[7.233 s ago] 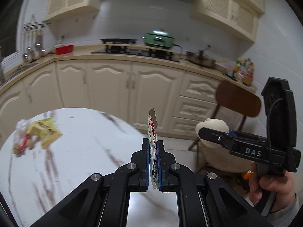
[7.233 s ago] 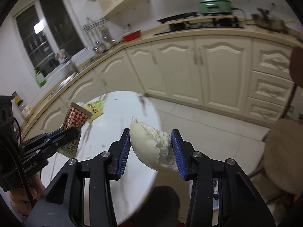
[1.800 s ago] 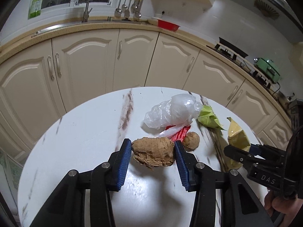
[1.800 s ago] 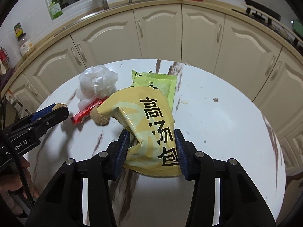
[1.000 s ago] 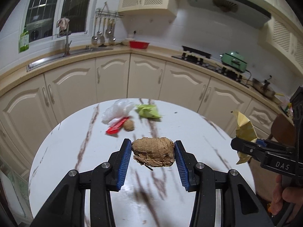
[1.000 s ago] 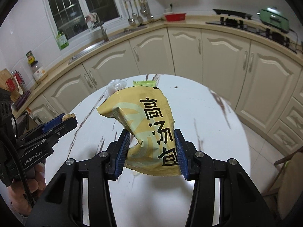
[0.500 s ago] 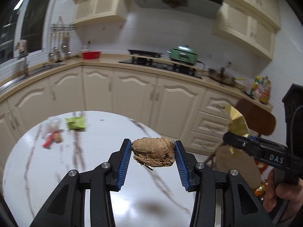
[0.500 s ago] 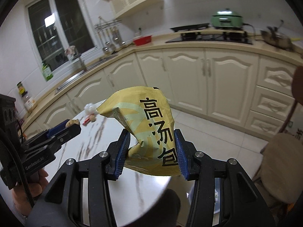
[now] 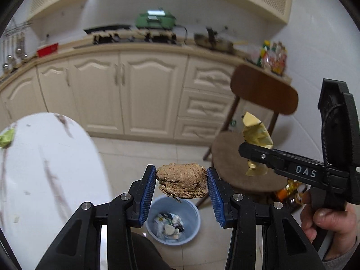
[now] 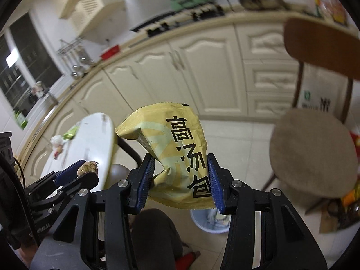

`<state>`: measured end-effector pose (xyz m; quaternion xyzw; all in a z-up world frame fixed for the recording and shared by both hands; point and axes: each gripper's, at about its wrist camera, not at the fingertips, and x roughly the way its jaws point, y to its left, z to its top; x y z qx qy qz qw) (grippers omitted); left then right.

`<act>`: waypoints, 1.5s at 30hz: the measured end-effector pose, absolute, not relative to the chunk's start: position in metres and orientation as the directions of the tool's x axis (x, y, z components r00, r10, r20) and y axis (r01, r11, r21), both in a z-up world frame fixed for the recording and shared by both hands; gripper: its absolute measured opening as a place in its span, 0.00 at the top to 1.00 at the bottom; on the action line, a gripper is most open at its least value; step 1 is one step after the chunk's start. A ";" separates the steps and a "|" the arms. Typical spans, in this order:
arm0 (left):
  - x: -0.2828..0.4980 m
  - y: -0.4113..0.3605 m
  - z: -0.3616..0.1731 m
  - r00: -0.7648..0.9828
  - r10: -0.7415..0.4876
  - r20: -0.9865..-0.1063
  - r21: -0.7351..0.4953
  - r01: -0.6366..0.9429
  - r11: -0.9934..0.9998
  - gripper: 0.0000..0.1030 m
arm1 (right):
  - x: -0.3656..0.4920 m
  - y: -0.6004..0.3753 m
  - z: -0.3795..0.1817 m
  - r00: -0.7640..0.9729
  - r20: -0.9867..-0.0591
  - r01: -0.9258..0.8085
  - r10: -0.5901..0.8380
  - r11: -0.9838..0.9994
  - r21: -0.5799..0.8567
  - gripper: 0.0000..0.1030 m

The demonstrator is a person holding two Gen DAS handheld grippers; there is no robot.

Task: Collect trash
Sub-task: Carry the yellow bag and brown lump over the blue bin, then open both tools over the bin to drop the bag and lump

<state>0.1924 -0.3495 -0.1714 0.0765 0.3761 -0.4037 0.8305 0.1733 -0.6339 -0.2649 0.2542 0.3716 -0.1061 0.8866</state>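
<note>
gripping a rough brown lump (image 9: 181, 180) and crumpled yellow packet (image 10: 180, 157).

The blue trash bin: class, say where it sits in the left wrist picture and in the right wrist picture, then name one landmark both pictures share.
Left wrist view: the blue trash bin is low and central on the floor, under the brown lump in the left claw.
Right wrist view: the bin is low and central, mostly hidden behind the yellow packet in the right claw.
Shared landmark: the brown chair.
</note>
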 end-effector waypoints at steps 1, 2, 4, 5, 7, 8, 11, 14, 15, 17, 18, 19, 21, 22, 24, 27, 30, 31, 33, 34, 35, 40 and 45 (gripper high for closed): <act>0.196 -0.357 -0.178 0.374 -0.607 -0.701 -0.180 0.730 0.659 0.59 | 0.172 -0.641 -0.274 0.692 -0.722 0.390 0.001 0.841 0.375 0.57; 0.201 -0.364 -0.186 0.359 -0.600 -0.715 -0.185 0.731 0.657 0.59 | 0.171 -0.647 -0.283 0.682 -0.732 0.402 0.006 0.832 0.381 0.57; 0.209 -0.378 -0.201 0.337 -0.582 -0.741 -0.183 0.732 0.657 0.59 | 0.170 -0.659 -0.305 0.658 -0.753 0.428 0.019 0.814 0.394 0.57; 0.211 -0.386 -0.204 0.329 -0.574 -0.750 -0.182 0.732 0.656 0.59 | 0.172 -0.665 -0.317 0.644 -0.765 0.439 0.027 0.805 0.398 0.57; 0.221 -0.401 -0.210 0.312 -0.560 -0.768 -0.180 0.734 0.655 0.59 | 0.174 -0.673 -0.335 0.623 -0.781 0.455 0.044 0.792 0.407 0.57; 0.229 -0.413 -0.216 0.302 -0.549 -0.779 -0.176 0.735 0.655 0.59 | 0.175 -0.677 -0.346 0.610 -0.791 0.464 0.053 0.785 0.411 0.57; 0.255 -0.447 -0.232 0.279 -0.521 -0.807 -0.171 0.734 0.657 0.59 | 0.176 -0.686 -0.372 0.581 -0.811 0.485 0.077 0.766 0.421 0.57; 0.273 -0.472 -0.246 0.258 -0.501 -0.826 -0.171 0.732 0.660 0.59 | 0.181 -0.692 -0.392 0.556 -0.825 0.500 0.099 0.753 0.427 0.57; 0.275 -0.477 -0.250 0.256 -0.495 -0.830 -0.169 0.731 0.661 0.59 | 0.182 -0.693 -0.397 0.550 -0.829 0.504 0.104 0.750 0.428 0.57; 0.281 -0.485 -0.258 0.250 -0.482 -0.839 -0.165 0.728 0.665 0.59 | 0.186 -0.696 -0.408 0.538 -0.835 0.512 0.116 0.742 0.433 0.57; 0.283 -0.489 -0.261 0.247 -0.478 -0.843 -0.165 0.727 0.667 0.59 | 0.187 -0.697 -0.412 0.533 -0.837 0.515 0.121 0.739 0.435 0.57; 0.288 -0.493 -0.266 0.240 -0.472 -0.848 -0.167 0.724 0.669 0.59 | 0.189 -0.698 -0.417 0.528 -0.840 0.518 0.127 0.736 0.437 0.57; 0.295 -0.505 -0.278 0.227 -0.456 -0.860 -0.167 0.720 0.673 0.59 | 0.193 -0.700 -0.424 0.517 -0.845 0.522 0.137 0.732 0.438 0.57; 0.300 -0.510 -0.284 0.218 -0.449 -0.866 -0.170 0.716 0.677 0.59 | 0.195 -0.700 -0.428 0.512 -0.847 0.524 0.143 0.729 0.440 0.57; 0.308 -0.522 -0.293 0.205 -0.439 -0.875 -0.177 0.707 0.684 0.59 | 0.199 -0.701 -0.437 0.497 -0.854 0.530 0.154 0.725 0.440 0.57; 0.317 -0.533 -0.301 0.196 -0.417 -0.887 -0.171 0.701 0.693 0.59 | 0.202 -0.704 -0.450 0.481 -0.860 0.538 0.170 0.717 0.442 0.57; 0.325 -0.543 -0.309 0.184 -0.400 -0.898 -0.169 0.695 0.699 0.58 | 0.205 -0.704 -0.464 0.461 -0.868 0.549 0.186 0.709 0.443 0.56; 0.327 -0.547 -0.311 0.178 -0.396 -0.901 -0.169 0.696 0.698 0.57 | 0.205 -0.705 -0.469 0.455 -0.870 0.554 0.191 0.704 0.444 0.55; 0.329 -0.551 -0.313 0.175 -0.390 -0.904 -0.165 0.700 0.695 0.51 | 0.204 -0.706 -0.478 0.445 -0.874 0.564 0.197 0.696 0.444 0.52; 0.330 -0.553 -0.313 0.175 -0.387 -0.905 -0.162 0.702 0.694 0.45 | 0.203 -0.708 -0.481 0.445 -0.873 0.567 0.201 0.691 0.448 0.47; 0.330 -0.556 -0.314 0.177 -0.385 -0.906 -0.158 0.701 0.695 0.40 | 0.201 -0.710 -0.482 0.448 -0.871 0.571 0.203 0.685 0.453 0.45; 0.325 -0.554 -0.311 0.194 -0.379 -0.905 -0.146 0.695 0.704 0.33 | 0.196 -0.716 -0.481 0.454 -0.870 0.582 0.190 0.676 0.451 0.16; 0.310 -0.544 -0.297 0.237 -0.382 -0.893 -0.114 0.703 0.702 0.16 | 0.188 -0.719 -0.471 0.450 -0.881 0.621 0.144 0.658 0.425 0.00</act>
